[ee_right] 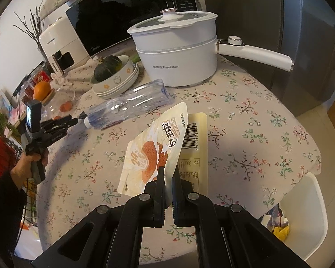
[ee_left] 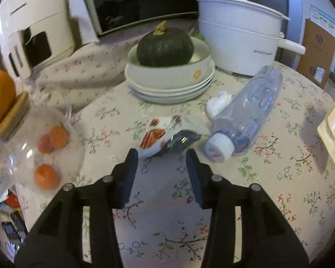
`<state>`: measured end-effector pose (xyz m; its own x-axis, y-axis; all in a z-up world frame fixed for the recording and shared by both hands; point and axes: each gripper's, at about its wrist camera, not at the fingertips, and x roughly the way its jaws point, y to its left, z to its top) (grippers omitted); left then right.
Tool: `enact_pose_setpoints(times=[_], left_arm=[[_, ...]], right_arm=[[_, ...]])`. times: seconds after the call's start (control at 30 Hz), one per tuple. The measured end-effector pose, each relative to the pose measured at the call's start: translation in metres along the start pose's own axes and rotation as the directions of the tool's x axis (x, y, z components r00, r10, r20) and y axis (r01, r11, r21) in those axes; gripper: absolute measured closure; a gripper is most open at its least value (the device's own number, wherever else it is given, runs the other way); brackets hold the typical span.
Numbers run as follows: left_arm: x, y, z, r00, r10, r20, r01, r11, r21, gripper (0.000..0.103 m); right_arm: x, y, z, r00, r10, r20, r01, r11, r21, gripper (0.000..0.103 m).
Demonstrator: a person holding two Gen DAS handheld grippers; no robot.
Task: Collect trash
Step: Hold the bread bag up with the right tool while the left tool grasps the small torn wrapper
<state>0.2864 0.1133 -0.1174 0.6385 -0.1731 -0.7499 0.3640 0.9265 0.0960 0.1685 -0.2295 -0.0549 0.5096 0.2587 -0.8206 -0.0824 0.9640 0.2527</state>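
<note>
A crumpled snack wrapper (ee_left: 167, 136), white, orange and dark, lies on the floral tablecloth (ee_left: 167, 223) just past my left gripper (ee_left: 162, 154). That gripper is open and its pads hold nothing. A crushed clear plastic bottle (ee_left: 245, 116) with a white cap lies to the right of the wrapper, next to a white tissue wad (ee_left: 218, 102). My right gripper (ee_right: 167, 174) is shut on a cream snack packet (ee_right: 158, 147), which stands up from the jaws above the table. In the right wrist view the left gripper (ee_right: 78, 117) points at the cap end of the bottle (ee_right: 127, 107).
A dark squash (ee_left: 165, 47) sits in stacked white bowls (ee_left: 169, 82) behind the wrapper. A white electric pot (ee_left: 241, 42), microwave (ee_right: 122, 20) and air fryer (ee_left: 31, 33) line the back. A glass jar (ee_left: 33, 147) stands left, with an orange (ee_left: 0, 98) above its lid. A white chair (ee_right: 301, 212) stands right.
</note>
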Motion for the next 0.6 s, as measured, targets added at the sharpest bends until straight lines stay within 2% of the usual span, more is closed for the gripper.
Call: enact_pose_setpoints(times=[0.23,0.33,0.4,0.5,0.6], left_arm=[[0.019,-0.004,0.012,1.000,0.023,-0.018,-0.022,0.999,0.048,0.057],[0.032,-0.004,0.015,0.999,0.026,-0.042,-0.023,0.998,0.067,0.069],[0.038,-0.003,0.016,0.998,0.020,-0.059,-0.016,0.998,0.065,0.092],[0.038,0.000,0.017,0.998,0.012,-0.060,-0.011,1.000,0.023,0.099],[0.032,0.006,0.017,0.998,0.021,-0.062,-0.024,0.999,-0.033,0.101]], right_arm=[[0.005,-0.006,0.001,1.000,-0.009,-0.014,0.009,1.000,0.005,0.098],[0.007,-0.010,0.001,1.000,-0.016,-0.020,0.016,1.000,0.008,0.098],[0.009,-0.012,0.001,1.000,-0.021,-0.022,0.022,1.000,0.011,0.098],[0.010,-0.015,0.001,0.999,-0.030,-0.025,0.030,0.999,0.017,0.098],[0.008,-0.016,0.001,0.999,-0.031,-0.018,0.031,0.999,0.021,0.098]])
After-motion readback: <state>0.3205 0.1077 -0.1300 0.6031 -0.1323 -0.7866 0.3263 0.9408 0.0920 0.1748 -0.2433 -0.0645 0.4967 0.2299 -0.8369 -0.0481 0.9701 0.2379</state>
